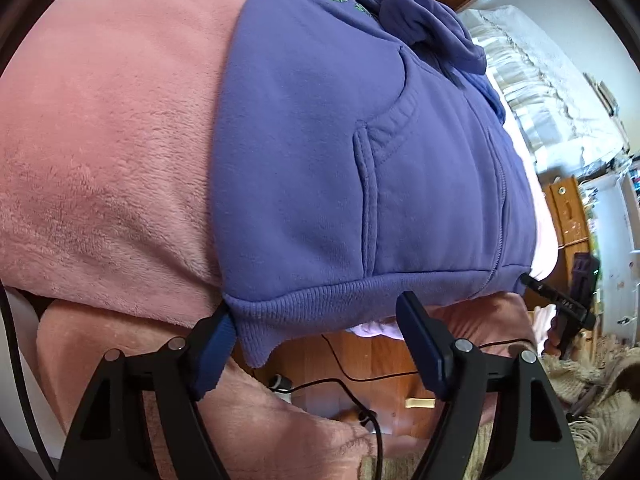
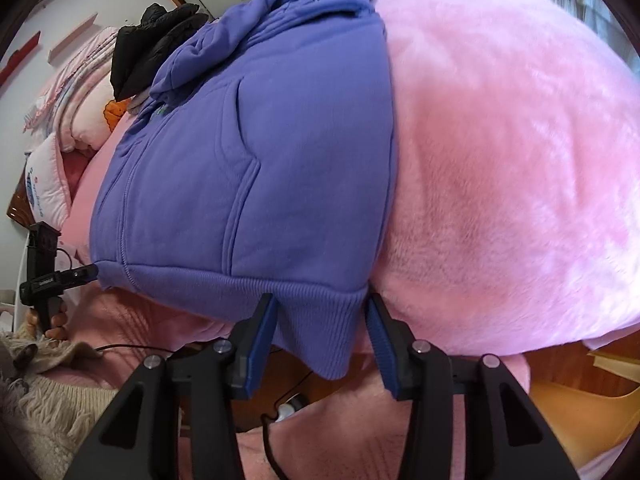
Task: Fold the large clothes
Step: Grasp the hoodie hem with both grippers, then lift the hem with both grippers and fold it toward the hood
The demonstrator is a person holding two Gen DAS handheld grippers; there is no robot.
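Observation:
A purple zip hoodie (image 1: pixel 360 140) lies flat on a pink fleece blanket (image 1: pixel 100 140), its ribbed hem hanging over the bed's near edge. In the left wrist view my left gripper (image 1: pixel 316 328) is open around the hem's left corner (image 1: pixel 256 332). That corner lies against the left pad (image 1: pixel 220 340), and the other pad stands well clear. In the right wrist view my right gripper (image 2: pixel 322 320) straddles the hoodie (image 2: pixel 260 160) at its right hem corner (image 2: pixel 320 332). Its pads sit just beside the cloth, which is not bunched. Each gripper also shows at the other view's edge.
Pillows and a black garment (image 2: pixel 148 44) lie at the head of the bed. Below the bed edge are a wooden floor (image 1: pixel 380 364), a black cable (image 1: pixel 360 380) and a cream woolly rug (image 2: pixel 52 412). A hand (image 2: pixel 56 320) holds the left gripper's handle.

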